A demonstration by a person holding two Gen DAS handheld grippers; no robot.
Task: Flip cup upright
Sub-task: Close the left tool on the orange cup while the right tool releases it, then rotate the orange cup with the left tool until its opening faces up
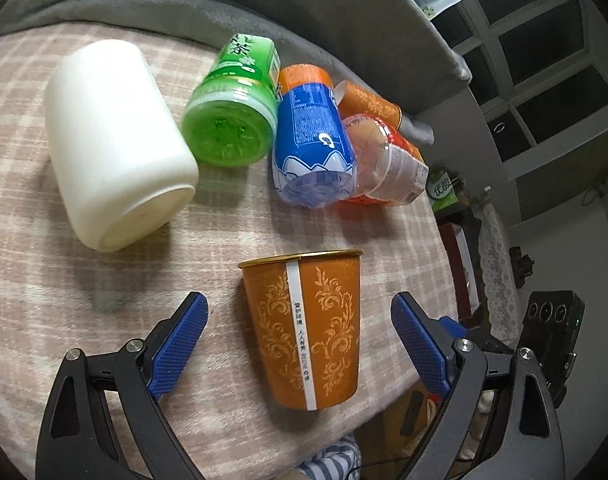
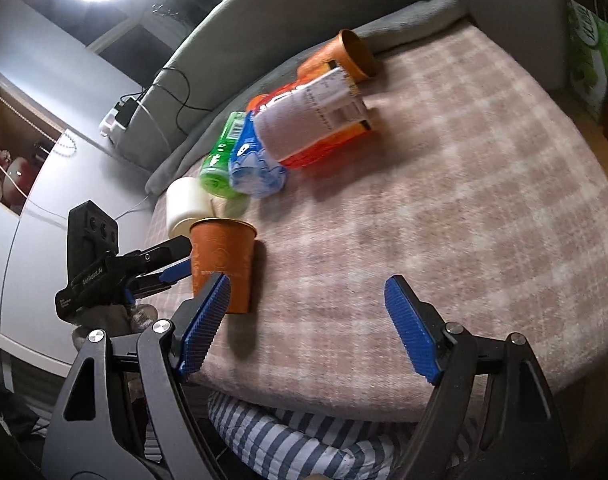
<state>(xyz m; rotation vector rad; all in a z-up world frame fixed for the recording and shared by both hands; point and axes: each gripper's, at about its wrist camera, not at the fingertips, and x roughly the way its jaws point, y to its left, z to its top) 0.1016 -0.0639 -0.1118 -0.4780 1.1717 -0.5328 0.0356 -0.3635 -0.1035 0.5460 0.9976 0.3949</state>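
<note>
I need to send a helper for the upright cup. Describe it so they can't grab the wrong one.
On the pink plaid blanket, skip the row of toppled bottles by the grey cushion and look near the front edge. The orange paper cup stands there alone, gold rim up, between the left gripper's open jaws. Its twin, the second orange cup, lies on its side.

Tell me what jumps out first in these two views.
The orange paper cup stands upright near the plaid blanket's front edge, between the open left gripper's fingers, untouched. Behind it lie a white jar and a cluster of bottles, the green tea bottle among them, with a second orange cup on its side.
</note>
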